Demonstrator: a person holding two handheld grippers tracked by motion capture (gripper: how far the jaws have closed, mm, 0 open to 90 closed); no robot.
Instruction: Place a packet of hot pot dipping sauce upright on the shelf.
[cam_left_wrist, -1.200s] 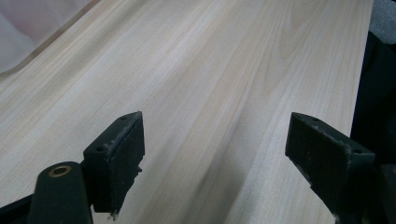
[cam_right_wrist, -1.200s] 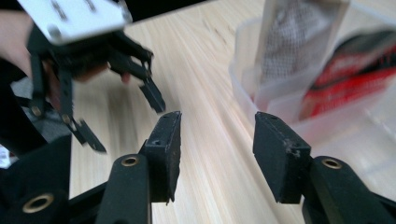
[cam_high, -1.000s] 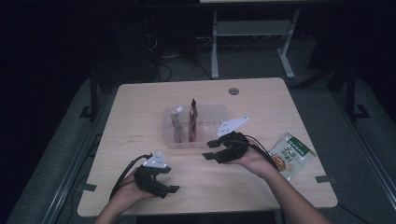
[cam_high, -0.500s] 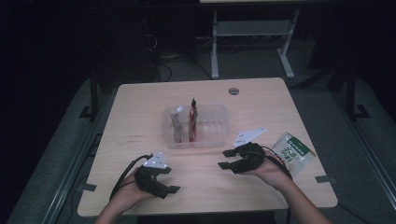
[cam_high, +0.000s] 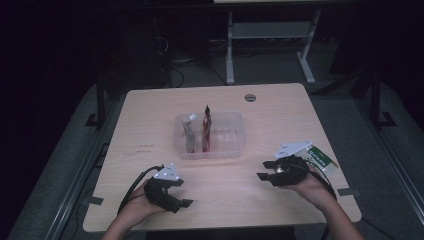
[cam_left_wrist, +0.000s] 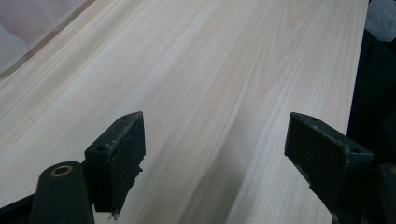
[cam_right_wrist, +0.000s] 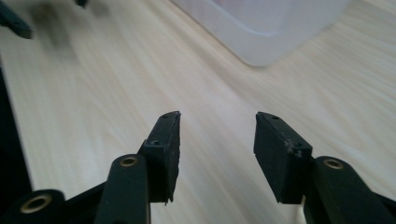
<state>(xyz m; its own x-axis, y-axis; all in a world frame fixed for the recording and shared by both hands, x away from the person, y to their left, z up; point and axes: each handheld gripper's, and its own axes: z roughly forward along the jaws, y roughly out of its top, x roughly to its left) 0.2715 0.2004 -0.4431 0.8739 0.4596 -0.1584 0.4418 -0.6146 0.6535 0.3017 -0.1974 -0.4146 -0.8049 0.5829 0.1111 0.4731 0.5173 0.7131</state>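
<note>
Resting low: the left gripper (cam_high: 181, 199) sits at the near left of the wooden surface (cam_high: 150, 125), held in a hand (cam_high: 135, 209) that comes in from the near edge.
Left gripper state: in the left gripper view its two black pads (cam_left_wrist: 119, 151) stand wide apart over bare wood, nothing between them.
Right gripper place: the right gripper (cam_high: 266, 170) is at the near right of the surface, held in the other hand (cam_high: 310, 187), its jaws pointing left toward the middle.
Right gripper state: in the right gripper view the pads (cam_right_wrist: 163, 149) stand about half apart, having just closed a little, with bare wood in the gap and nothing held.
Packet: a green and white packet (cam_high: 322, 159) lies flat at the right, just behind the right gripper and partly hidden by its grey plate; whether it touches the gripper cannot be told.
Tray: a clear plastic tray (cam_high: 235, 142) sits in the middle of the surface, well apart from the left gripper and nearer to the right one; its pale corner (cam_right_wrist: 261, 42) shows at the far side of the right gripper view.
Tray contents: a red pouch (cam_high: 206, 131) stands upright in the tray, and a pale, greyish pouch (cam_high: 189, 132) stands just to its left.
Cable hole: a small round grommet (cam_high: 250, 97) sits near the far edge.
</note>
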